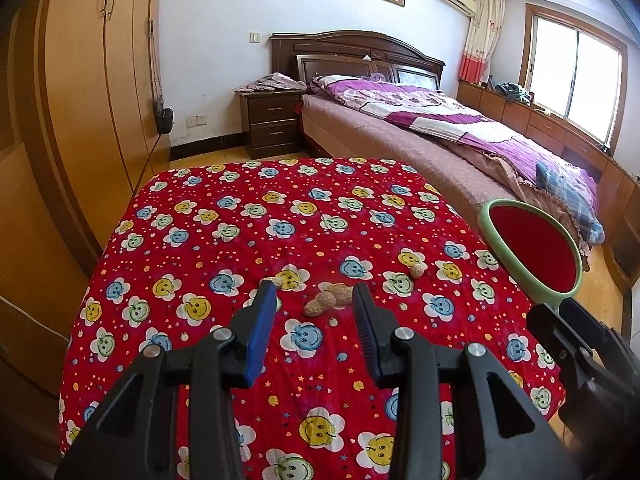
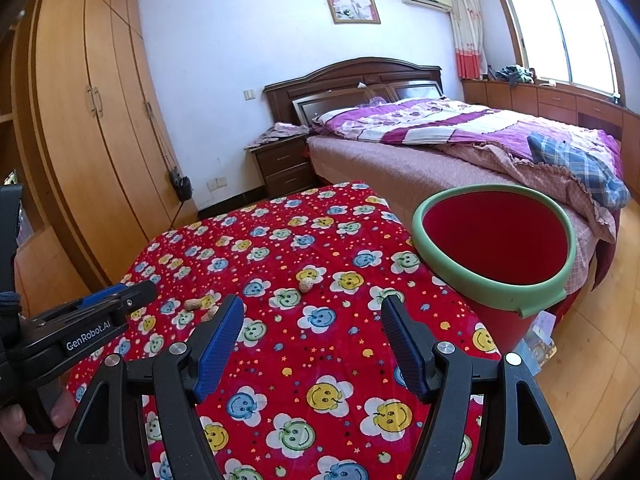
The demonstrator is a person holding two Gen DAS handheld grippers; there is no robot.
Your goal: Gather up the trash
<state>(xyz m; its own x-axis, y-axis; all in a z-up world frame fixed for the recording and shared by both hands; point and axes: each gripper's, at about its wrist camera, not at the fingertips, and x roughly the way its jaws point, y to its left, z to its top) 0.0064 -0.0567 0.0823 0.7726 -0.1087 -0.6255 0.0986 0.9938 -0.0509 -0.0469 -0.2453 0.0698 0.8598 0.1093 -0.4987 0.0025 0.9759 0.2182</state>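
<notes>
Left claw [image 1: 316, 294] over peanut shells [image 1: 328, 300], bin's [image 2: 494, 280] red body only rightward

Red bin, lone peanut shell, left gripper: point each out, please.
Red bin [image 2: 558, 258]: right wrist view, green rim.
Lone peanut shell [image 1: 418, 270]: left wrist view, shell's middle.
Left gripper [image 1: 316, 294]: left wrist view, midway between its open blue fingertips.

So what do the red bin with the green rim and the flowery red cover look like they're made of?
The bin looks like moulded plastic: smooth, evenly coloured red walls and a matte green rim with a moulded lip. The cover looks like printed quilted fabric, probably cotton or polyester: soft creases, faint stitch lines, and a matte surface with a repeating smiley-flower print.
</notes>
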